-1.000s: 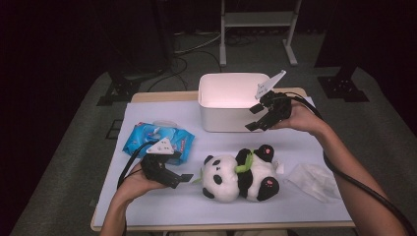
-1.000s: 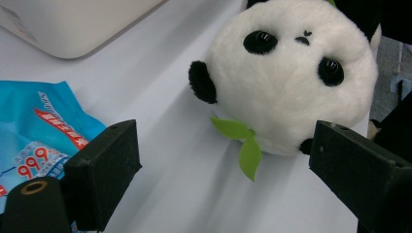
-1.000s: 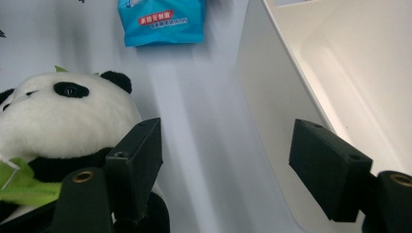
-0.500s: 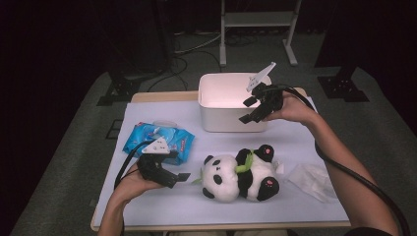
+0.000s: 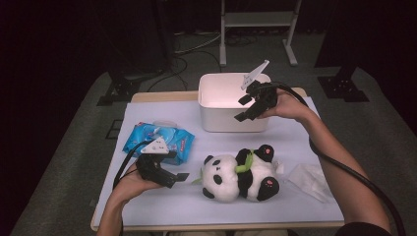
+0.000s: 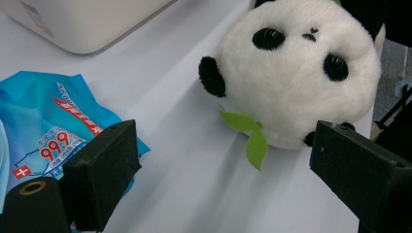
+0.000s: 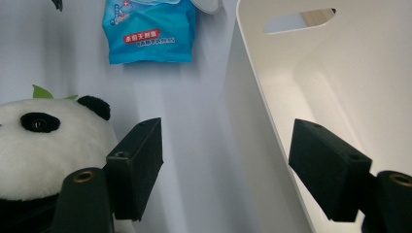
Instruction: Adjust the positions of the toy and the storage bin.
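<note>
The right gripper (image 5: 244, 108) now sits higher and farther back than a second ago, over the near rim of the white bin (image 5: 216, 120). The left gripper (image 5: 177, 179) has edged slightly toward the toy panda (image 5: 238, 172).

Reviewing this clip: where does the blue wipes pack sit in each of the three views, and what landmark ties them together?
High view: the blue wipes pack lies left of centre on the table, beside the left gripper.
Left gripper view: it sits at the left edge, partly behind the left jaw.
Right gripper view: it lies at the top, left of centre.
Shared landmark: the panda plush, whose white head appears in all three.
</note>
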### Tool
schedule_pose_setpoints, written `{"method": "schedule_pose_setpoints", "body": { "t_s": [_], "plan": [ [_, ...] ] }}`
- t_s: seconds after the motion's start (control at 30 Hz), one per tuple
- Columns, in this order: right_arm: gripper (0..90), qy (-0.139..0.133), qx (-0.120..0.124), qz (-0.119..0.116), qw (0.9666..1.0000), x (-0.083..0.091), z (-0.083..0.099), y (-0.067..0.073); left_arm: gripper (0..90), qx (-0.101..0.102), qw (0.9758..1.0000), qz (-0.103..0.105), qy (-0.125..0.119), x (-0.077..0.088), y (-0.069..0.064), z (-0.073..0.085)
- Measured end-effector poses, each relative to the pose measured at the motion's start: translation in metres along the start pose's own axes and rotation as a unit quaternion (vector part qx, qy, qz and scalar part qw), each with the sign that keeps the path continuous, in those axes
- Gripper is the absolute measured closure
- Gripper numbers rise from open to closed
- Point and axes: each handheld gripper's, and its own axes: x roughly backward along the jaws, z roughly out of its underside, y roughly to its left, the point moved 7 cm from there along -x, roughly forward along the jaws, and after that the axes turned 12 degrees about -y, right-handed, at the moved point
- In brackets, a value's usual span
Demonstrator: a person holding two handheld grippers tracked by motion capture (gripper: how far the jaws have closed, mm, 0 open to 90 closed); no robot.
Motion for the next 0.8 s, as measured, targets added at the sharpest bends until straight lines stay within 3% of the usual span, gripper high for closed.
{"method": "schedule_pose_setpoints", "body": {
  "t_s": [0.47,0.8],
  "plan": [
    [35.1,0.014,0.003,0.003,0.9999,-0.017,0.003,-0.014,10.0,0.01,0.9999,0.005,-0.004,0.001,0.001,0.002],
    [42.4,0.03,0.013,0.008,0.9994,-0.024,0.007,-0.025,10.0,0.013,0.9999,-0.004,0.0,0.003,0.003,0.006]
  ]
}}
